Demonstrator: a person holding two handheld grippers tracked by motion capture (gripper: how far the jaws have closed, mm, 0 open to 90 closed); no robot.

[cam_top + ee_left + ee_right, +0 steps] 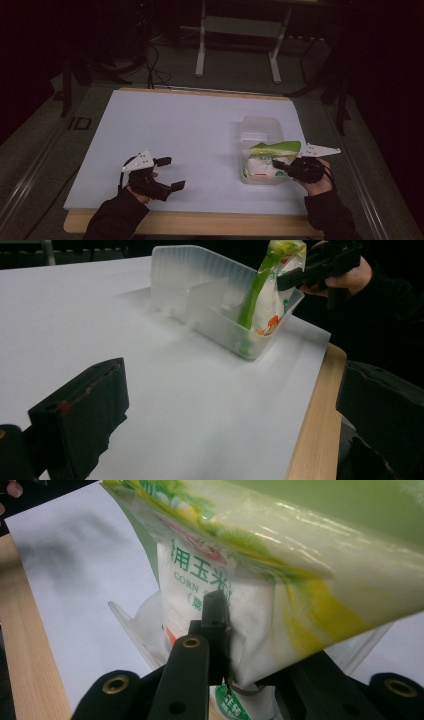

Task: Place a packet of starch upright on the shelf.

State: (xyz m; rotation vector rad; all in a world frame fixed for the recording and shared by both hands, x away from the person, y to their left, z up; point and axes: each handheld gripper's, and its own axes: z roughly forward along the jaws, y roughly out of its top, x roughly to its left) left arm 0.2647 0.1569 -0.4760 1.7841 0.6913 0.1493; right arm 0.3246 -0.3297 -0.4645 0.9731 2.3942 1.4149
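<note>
A green and white bag of corn starch [264,166] stands in the near compartment of a clear plastic bin [260,121] at the right of the white board. My right gripper [278,164] is shut on the bag's near side, just under its folded green top. In the right gripper view the bag [280,580] lies between my jaws, and the right jaw is partly hidden behind it. My left gripper [172,173] hovers open over the board's near left, holding nothing. The left gripper view has the bin [200,295], the bag [272,290] and the right gripper [305,272] ahead of it.
The white board [190,130] lies on a wooden table whose edge [200,222] runs along the front. A divider [207,292] splits the bin, and the far compartment holds nothing. Table legs and cables stand on the dark floor behind.
</note>
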